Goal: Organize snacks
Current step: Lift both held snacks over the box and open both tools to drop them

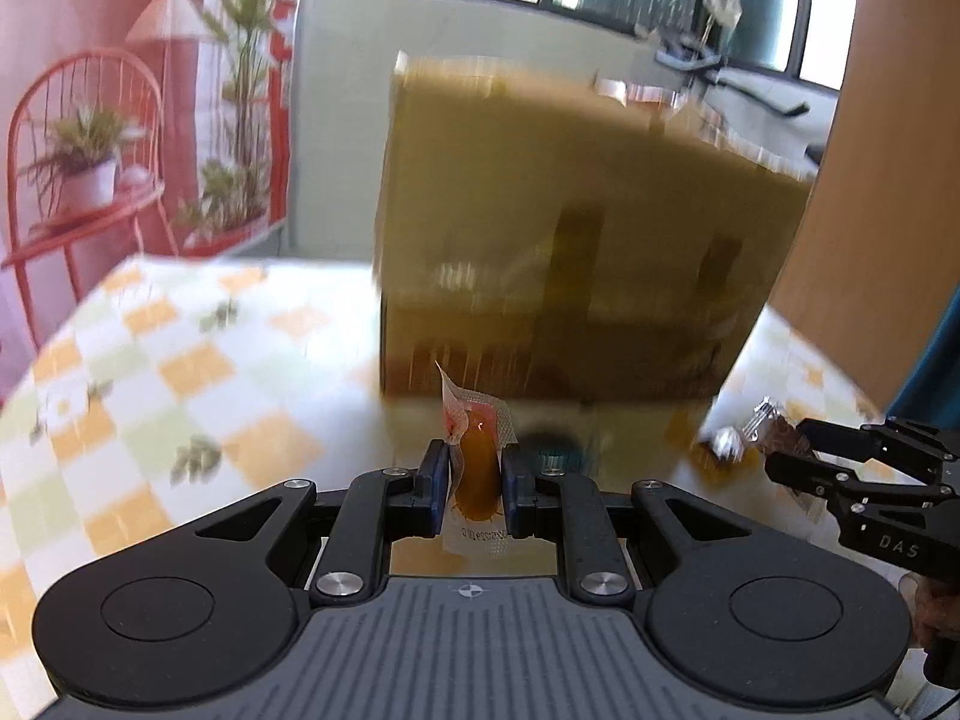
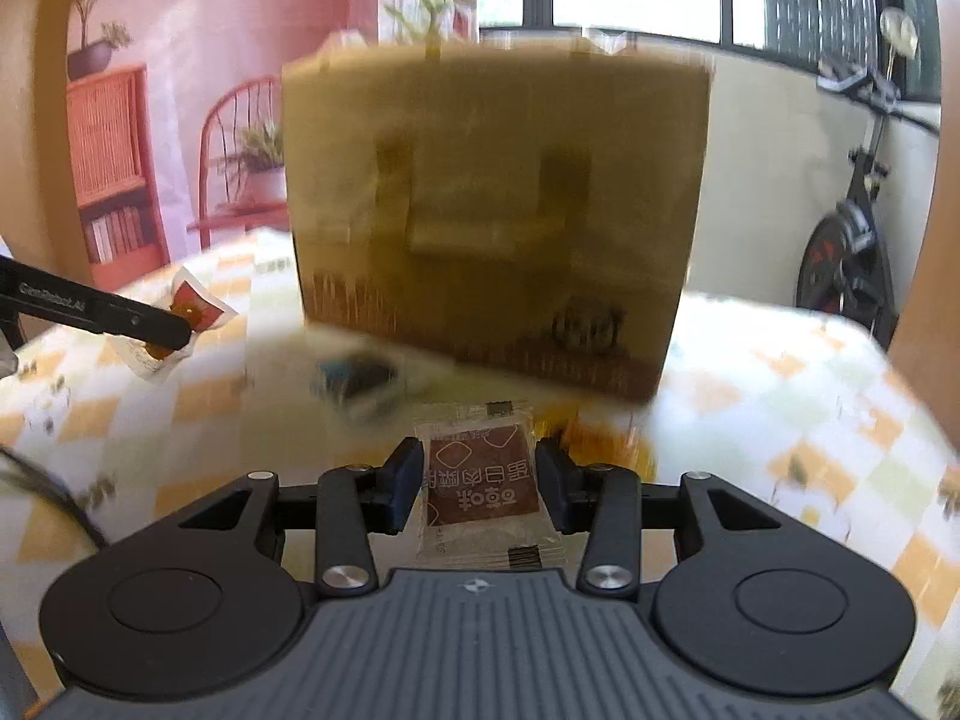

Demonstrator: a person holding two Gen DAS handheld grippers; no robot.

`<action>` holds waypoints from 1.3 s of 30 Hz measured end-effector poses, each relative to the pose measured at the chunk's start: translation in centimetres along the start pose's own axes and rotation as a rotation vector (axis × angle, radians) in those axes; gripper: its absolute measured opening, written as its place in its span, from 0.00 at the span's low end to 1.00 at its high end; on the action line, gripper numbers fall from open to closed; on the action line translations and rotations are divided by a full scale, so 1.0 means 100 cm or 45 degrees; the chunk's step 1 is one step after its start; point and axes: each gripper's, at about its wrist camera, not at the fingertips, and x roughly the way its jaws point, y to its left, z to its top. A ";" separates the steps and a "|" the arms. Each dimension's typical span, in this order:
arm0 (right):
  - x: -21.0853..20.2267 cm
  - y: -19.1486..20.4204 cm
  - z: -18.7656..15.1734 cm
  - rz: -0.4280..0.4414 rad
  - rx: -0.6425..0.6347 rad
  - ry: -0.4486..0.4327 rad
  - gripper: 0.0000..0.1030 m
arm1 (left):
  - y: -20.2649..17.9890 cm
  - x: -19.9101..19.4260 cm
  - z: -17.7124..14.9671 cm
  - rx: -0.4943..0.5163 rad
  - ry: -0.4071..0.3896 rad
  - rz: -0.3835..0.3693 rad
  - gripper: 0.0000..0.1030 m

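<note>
Right at the bottom middle of the left wrist view, the left gripper (image 1: 477,480) has its jaws pinched tight on a small see-through packet with an orange snack (image 1: 477,474) inside, standing on end between the blue pads. At the bottom middle of the right wrist view, the right gripper (image 2: 477,480) has its jaws partly open, one on each edge of a flat brown snack packet (image 2: 480,483) with white writing; the pads seem to press its sides, so I think it is held. Both snacks are up off the bench (image 1: 150,372) with its yellow and green checked cloth. A big brown cardboard box (image 2: 492,210) stands in the middle of both pictures, just behind the snacks. My guess is that the picking-up step is done and the carrying step is under way. Next, each packet needs to go up over the box's top edge, then the jaws need to open to drop it in. The box is tall, so the lift must be high enough. The right wrist view shows the orange packet from the side, at middle left, and a dark little thing (image 2: 360,378) on the bench by the box, too blurry to name. The left wrist view shows the right gripper at lower right with a shiny wrapper end poking out.
</note>
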 end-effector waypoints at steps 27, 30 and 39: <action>0.075 -0.029 0.190 -0.002 -0.082 -0.380 0.43 | -0.025 0.087 0.187 -0.015 -0.177 -0.223 0.20; 0.080 -0.031 0.186 -0.006 -0.091 -0.360 0.45 | -0.027 0.088 0.184 0.007 -0.161 -0.261 0.29; 0.068 -0.024 0.186 -0.069 -0.114 -0.375 0.56 | -0.026 0.065 0.181 0.049 -0.205 -0.230 0.56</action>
